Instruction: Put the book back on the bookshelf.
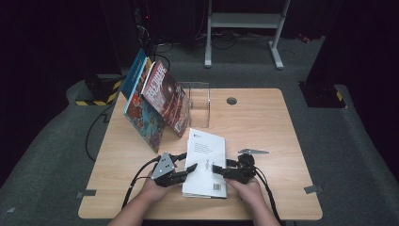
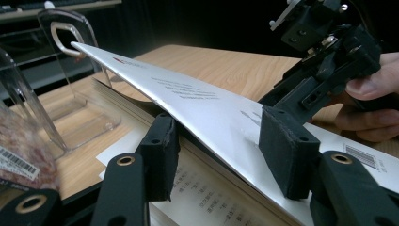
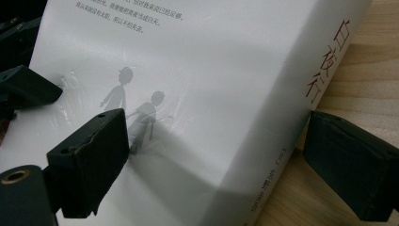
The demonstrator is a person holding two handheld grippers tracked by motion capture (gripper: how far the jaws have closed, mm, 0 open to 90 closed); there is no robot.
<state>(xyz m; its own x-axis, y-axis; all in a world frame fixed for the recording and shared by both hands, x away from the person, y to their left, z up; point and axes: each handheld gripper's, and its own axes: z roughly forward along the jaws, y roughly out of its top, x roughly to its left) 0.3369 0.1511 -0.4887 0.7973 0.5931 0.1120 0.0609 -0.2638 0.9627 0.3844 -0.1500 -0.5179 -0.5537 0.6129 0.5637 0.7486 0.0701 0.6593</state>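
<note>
Forearms and hands are coming in from the bottom of the high view, each hand holding a gripper at the near edge of the wooden desk point(image 1: 263, 117). Between them a white book point(image 1: 205, 162) is lying back cover up, near the desk's front edge, a barcode showing at its near corner.

Left gripper point(image 1: 183, 168) is sitting at the book's left edge. In the left gripper view its jaws are standing partly open with the lifted back cover between them — one pad is under the cover, over the printed pages, and the other is lying on the cover's upper face. Whether both pads are actually pressing on the cover I cannot tell.

Right gripper point(image 1: 221, 170) is reaching in from the book's right side. In the right gripper view its jaws are spread wide across the spine: one pad is resting on or just above the white cover beside the two small grey figures printed there, while the other is standing clear off the spine with bare wood showing between — not clamped on anything.

Farther back on the left, a row of colourful books point(image 1: 153, 101) is leaning in a clear acrylic stand point(image 1: 200, 106), well apart from the white book. A small grey plate point(image 1: 253, 151) is lying on the desk just behind the right gripper.
</note>
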